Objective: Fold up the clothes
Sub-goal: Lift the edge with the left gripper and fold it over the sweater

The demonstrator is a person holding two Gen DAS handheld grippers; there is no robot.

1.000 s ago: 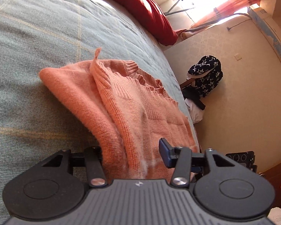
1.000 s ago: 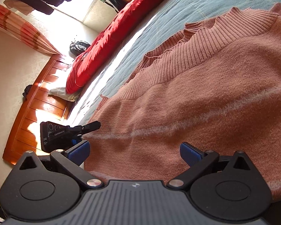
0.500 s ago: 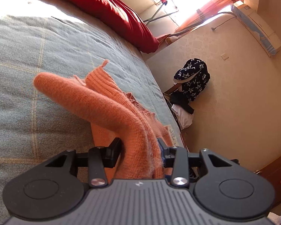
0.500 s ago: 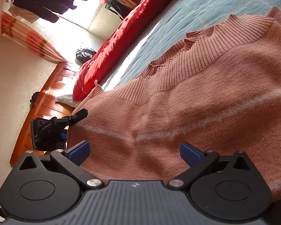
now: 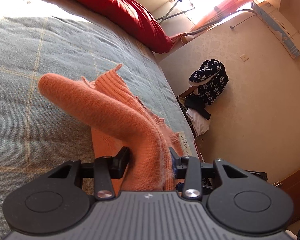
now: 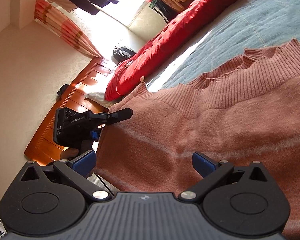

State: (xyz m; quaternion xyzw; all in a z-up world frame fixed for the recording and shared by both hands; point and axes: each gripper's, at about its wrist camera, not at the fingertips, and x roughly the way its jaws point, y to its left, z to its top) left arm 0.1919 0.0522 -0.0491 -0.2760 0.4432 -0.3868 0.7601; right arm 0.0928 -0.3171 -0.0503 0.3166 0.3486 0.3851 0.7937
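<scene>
Bed (image 5: 50, 46): grey-blue plaid blanket, carries the sweater; landmark for the rest.
Left gripper (image 5: 149, 159): at bed's edge, its 2 fingers (image 5: 122, 158) pinched tight on a bunched fold of the sweater, knit squeezed between both pads.
Sweater (image 5: 110, 108): orange-pink knit on the bed; gripped side lifted off the blanket in a thick roll, ribbed hem poking up behind it, white label showing by the bed's edge. In right wrist view (image 6: 220, 124) the rest lies spread flat on the bed, ribbed scalloped hem toward the pillow.
Right gripper (image 6: 144, 160): low over the flat part of the sweater, blue-padded fingers (image 6: 203, 161) spread wide, nothing between them; contact w/ knit can't tell.
Red pillow (image 5: 114, 6): long, along the bed's far side, well apart from the sweater.
Star-print bag (image 5: 210, 80): on floor past the bed's edge, by the wall.
Wooden headboard (image 6: 70, 108): at the bed's end, behind the left gripper in right wrist view.
</scene>
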